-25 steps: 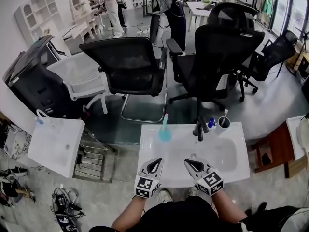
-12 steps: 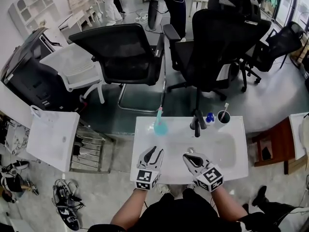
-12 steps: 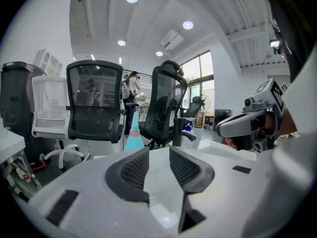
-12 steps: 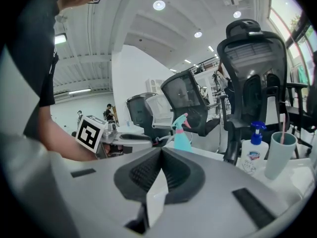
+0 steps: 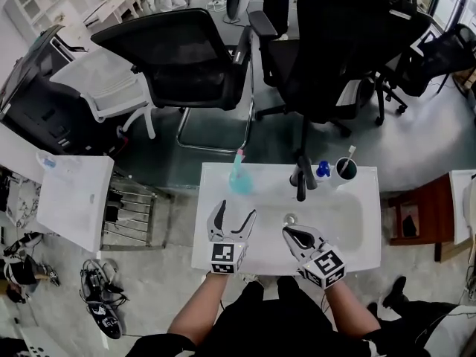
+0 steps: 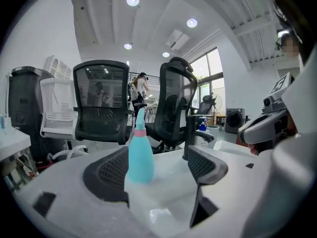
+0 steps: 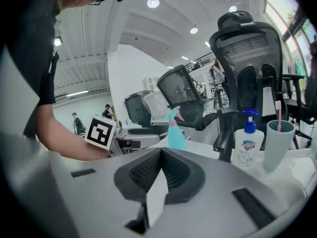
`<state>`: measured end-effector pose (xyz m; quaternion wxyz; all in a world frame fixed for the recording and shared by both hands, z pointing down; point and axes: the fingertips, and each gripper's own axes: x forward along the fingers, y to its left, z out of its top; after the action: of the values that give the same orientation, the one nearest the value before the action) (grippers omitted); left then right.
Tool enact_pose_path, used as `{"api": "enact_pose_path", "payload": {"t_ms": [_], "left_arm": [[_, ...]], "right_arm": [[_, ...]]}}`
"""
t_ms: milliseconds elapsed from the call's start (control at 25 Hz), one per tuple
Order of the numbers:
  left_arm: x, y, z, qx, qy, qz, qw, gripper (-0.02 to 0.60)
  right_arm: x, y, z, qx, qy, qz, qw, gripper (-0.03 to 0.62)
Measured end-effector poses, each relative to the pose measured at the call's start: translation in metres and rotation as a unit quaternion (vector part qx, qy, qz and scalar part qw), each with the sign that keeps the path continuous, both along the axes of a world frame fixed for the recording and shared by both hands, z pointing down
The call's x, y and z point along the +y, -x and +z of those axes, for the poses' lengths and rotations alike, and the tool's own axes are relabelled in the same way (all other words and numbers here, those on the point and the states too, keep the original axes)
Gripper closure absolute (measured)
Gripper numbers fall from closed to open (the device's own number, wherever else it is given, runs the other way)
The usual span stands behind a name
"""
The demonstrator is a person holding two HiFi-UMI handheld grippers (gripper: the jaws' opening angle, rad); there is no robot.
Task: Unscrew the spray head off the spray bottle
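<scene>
A teal spray bottle [image 5: 238, 178] with a pink collar and teal spray head stands upright at the back left of the white sink top [image 5: 219, 199]. In the left gripper view the spray bottle [image 6: 140, 150] is straight ahead, beyond the jaws. My left gripper [image 5: 232, 216] hovers over the front left of the sink top, its jaws opening wide with nothing between them. My right gripper [image 5: 294, 234] is at the front of the basin, shut and empty. The right gripper view shows the spray bottle [image 7: 176, 130] further off to the left.
A black faucet [image 5: 300, 179] rises behind the basin [image 5: 342, 229]. A white pump bottle with a blue head [image 5: 323, 171] and a cup holding a toothbrush [image 5: 344, 169] stand at the back right. Black office chairs [image 5: 186, 58] stand behind the sink.
My left gripper's jaws have gone from shut to wide apart. Both grippers have stayed near the sink's front edge while the head view shifted.
</scene>
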<state>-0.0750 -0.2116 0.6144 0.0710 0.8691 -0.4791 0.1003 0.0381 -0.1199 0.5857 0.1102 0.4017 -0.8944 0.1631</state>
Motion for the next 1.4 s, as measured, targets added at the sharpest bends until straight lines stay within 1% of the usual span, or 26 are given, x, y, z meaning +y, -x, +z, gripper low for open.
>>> {"api": "enact_pose_path", "payload": {"t_ms": [40,160,400,520,720,880,1040,1160,1320,1400], "left_arm": [[-0.003,-0.001,-0.003,0.008,-0.01,-0.004,0.9999,0.204],[-0.015,-0.002,-0.007,0.025,-0.038,-0.022,0.9987,0.201],[-0.046,-0.006,0.004,0.02,-0.067,-0.05,0.9963,0.202],[-0.058,-0.005,0.013,0.017,-0.066,-0.065,0.9956,0.201],[-0.072,-0.007,0.028,0.007,-0.067,-0.07,0.9953,0.196],[-0.08,-0.003,0.046,-0.004,-0.057,-0.075,0.9956,0.192],[-0.089,-0.003,0.056,-0.006,-0.055,-0.071,0.996,0.189],[-0.096,-0.002,0.062,-0.009,-0.054,-0.068,0.9962,0.187],[-0.104,-0.007,0.059,-0.006,-0.064,-0.056,0.9963,0.187],[-0.107,-0.011,0.06,-0.006,-0.065,-0.053,0.9965,0.186]], "right_arm": [[0.0,-0.003,0.002,0.0,0.003,0.002,1.0,0.588],[0.002,-0.011,0.008,0.003,0.01,0.007,1.0,0.588],[0.005,-0.014,0.02,0.01,0.018,-0.004,1.0,0.588],[0.006,-0.017,0.023,0.014,0.025,-0.005,1.0,0.588],[0.003,-0.018,0.03,0.009,0.031,-0.002,0.999,0.588],[0.002,-0.015,0.037,0.009,0.038,-0.008,0.999,0.588],[-0.001,-0.013,0.041,0.015,0.053,-0.004,0.998,0.588],[-0.001,-0.005,0.042,0.004,0.056,-0.017,0.998,0.588],[-0.007,-0.004,0.042,0.008,0.051,-0.016,0.999,0.588],[-0.013,-0.006,0.041,0.015,0.051,-0.008,0.999,0.588]]}}
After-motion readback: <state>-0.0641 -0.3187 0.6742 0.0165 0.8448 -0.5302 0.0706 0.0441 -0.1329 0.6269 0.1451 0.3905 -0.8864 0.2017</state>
